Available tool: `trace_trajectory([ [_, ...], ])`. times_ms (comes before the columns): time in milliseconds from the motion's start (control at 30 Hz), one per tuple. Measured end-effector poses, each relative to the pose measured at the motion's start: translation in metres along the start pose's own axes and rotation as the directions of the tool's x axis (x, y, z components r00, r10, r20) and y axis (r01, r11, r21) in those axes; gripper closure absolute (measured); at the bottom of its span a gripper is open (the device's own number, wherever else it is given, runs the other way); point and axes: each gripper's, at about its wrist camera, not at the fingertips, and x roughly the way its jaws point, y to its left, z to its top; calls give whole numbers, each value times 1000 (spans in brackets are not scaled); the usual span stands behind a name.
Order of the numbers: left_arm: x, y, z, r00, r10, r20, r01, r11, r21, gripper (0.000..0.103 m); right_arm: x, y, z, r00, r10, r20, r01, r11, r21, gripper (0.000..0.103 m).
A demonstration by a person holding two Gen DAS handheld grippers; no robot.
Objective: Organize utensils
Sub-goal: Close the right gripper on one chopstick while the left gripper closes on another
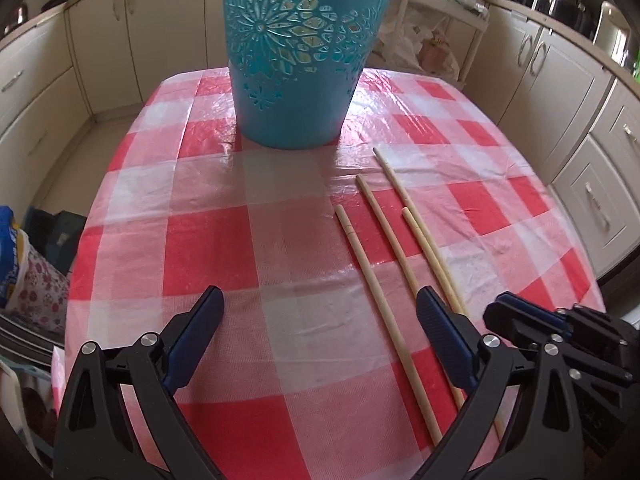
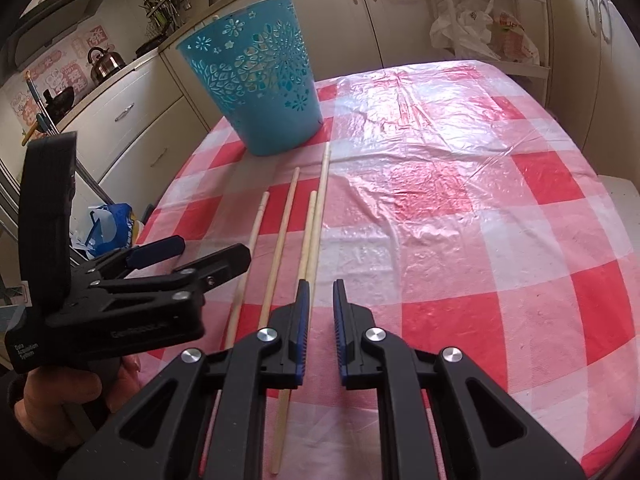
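Observation:
Several wooden chopsticks point(image 1: 384, 240) lie side by side on the red-and-white checked tablecloth point(image 1: 208, 240), pointing toward a tall blue cut-out basket point(image 1: 304, 52). They also show in the right wrist view point(image 2: 288, 216), in front of the basket point(image 2: 260, 76). My left gripper point(image 1: 320, 312) is wide open and empty, low over the cloth, with one chopstick between its fingers. My right gripper point(image 2: 321, 292) has its jaws close together with a narrow gap, empty, just right of the chopsticks. The left gripper point(image 2: 200, 252) appears at the left in the right wrist view.
The table point(image 2: 520, 184) is covered in wrinkled clear plastic. Cream kitchen cabinets point(image 1: 48, 92) surround it. A white rack with plastic bags point(image 2: 480, 28) stands behind the table. A blue bag point(image 2: 108, 228) sits on the floor at the left.

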Motion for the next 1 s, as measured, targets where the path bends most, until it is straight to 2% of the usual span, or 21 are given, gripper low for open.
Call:
trace_trajectory([
  [133,2,-5,3,999,32,5,-32,997,70,22,2,0,5,1000,-9,1,9,1000,-15,90],
  [200,1,-4,4,1000,6,15,-7,995,97,32,7,2,12,1000,-18,-4,17,999,-33,90],
  [367,7,-3,14,1000,-27,10,25,988,149,41,27,12,42,999,-36,-14,35,996,-87,90],
  [433,8,-3,16,998,-58,3,57,986,159,48,38,14,52,999,-41,-25,39,995,-94,90],
  [500,9,-5,18,996,-88,-3,87,979,183,63,53,14,65,998,-54,-40,50,994,-98,90],
  [600,11,-5,21,994,-109,-19,110,971,214,79,71,9,82,995,-83,-59,77,993,-93,90],
  [667,12,-2,24,988,-147,-41,152,961,231,85,83,8,91,992,-104,-77,95,989,-115,90],
  [833,13,4,29,973,-213,-91,231,932,280,89,86,17,95,982,-169,-88,142,957,-252,93],
  [933,12,0,28,965,-234,-116,260,900,350,89,80,10,90,981,-169,-92,139,954,-267,95],
  [1000,11,-3,27,963,-235,-130,267,888,375,89,74,2,87,981,-165,-99,135,957,-255,96],
])
